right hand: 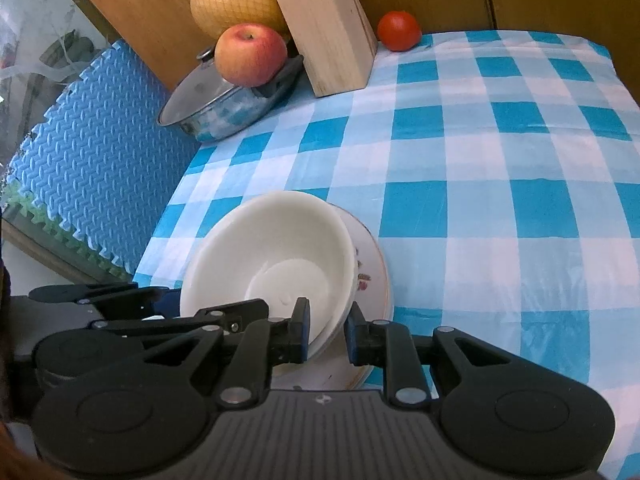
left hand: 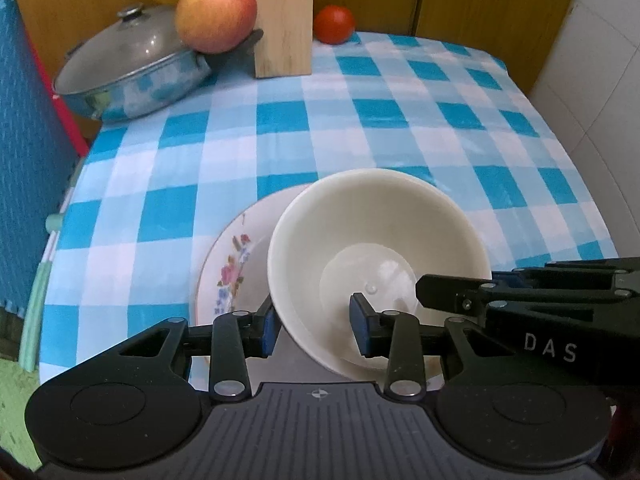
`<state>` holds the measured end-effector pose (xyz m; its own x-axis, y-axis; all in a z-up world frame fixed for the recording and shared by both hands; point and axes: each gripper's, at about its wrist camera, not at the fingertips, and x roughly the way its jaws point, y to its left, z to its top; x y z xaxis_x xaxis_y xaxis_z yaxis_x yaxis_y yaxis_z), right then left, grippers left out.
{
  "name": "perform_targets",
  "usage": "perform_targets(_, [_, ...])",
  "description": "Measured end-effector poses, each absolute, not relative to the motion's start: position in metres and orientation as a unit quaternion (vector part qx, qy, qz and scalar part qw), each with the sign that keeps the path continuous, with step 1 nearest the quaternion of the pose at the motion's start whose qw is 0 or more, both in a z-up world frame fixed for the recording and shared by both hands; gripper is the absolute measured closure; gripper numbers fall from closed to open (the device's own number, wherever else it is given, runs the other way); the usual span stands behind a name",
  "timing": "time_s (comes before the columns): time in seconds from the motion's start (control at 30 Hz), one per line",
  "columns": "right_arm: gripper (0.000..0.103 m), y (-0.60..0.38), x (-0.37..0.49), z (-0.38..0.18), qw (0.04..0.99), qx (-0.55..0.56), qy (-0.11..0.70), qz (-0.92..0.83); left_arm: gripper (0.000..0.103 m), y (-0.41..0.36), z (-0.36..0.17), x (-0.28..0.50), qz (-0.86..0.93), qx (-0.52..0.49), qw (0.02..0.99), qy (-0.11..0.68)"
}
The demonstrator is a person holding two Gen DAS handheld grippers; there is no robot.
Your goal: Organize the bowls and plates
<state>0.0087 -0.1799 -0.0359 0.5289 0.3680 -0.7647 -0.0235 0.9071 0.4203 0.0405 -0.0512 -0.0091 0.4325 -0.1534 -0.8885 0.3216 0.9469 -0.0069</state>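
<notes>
From the left wrist, the left gripper [left hand: 314,326] straddles the near rim of the white bowl [left hand: 372,240], jaws open, one inside and one outside; the bowl sits tilted on the floral plate [left hand: 230,268], likely mid-stacking. From the right wrist, the right gripper [right hand: 327,330] likewise brackets the bowl's rim with jaws apart, probably steadying it on the surface.

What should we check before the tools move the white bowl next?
1. White bowl sits on the flowered plate: ok, but it is tilted.
2. Left tool straddles the bowl's rim: ok.
3. Left tool gripping: not ok, jaws open.
4. Right tool straddles the rim: ok.
5. Right tool gripping: cannot tell.
6. Pot and apple well away from the bowl: ok.
</notes>
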Motion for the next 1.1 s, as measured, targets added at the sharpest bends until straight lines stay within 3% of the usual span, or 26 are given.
perform_targets(0.13, [0.081,-0.180,0.008,-0.035,0.863,0.179,0.461,0.104,0.056,-0.048,-0.010,0.041,-0.133,0.079,0.846,0.511])
perform_targets(0.47, [0.075,-0.188,0.003,-0.020,0.885,0.176,0.423,0.082,0.024,-0.040,0.004,0.039,-0.095,0.085,0.875,0.466])
perform_targets(0.7, [0.070,-0.186,-0.005,-0.005,0.902,0.171,0.386,0.084,0.014,-0.022,0.024,0.038,-0.076,0.051,0.903,0.420])
perform_targets(0.87, [0.070,-0.183,-0.012,0.009,0.916,0.173,0.349,0.098,0.009,-0.014,0.048,0.029,-0.054,0.041,0.931,0.360])
perform_targets(0.97, [0.069,-0.180,-0.018,0.020,0.926,0.172,0.318,0.108,0.000,-0.006,0.071,0.011,-0.033,0.024,0.956,0.291])
perform_targets(1.1, [0.067,-0.174,-0.026,0.031,0.940,0.157,0.281,0.111,0.000,-0.001,0.093,-0.004,-0.038,0.008,0.976,0.214])
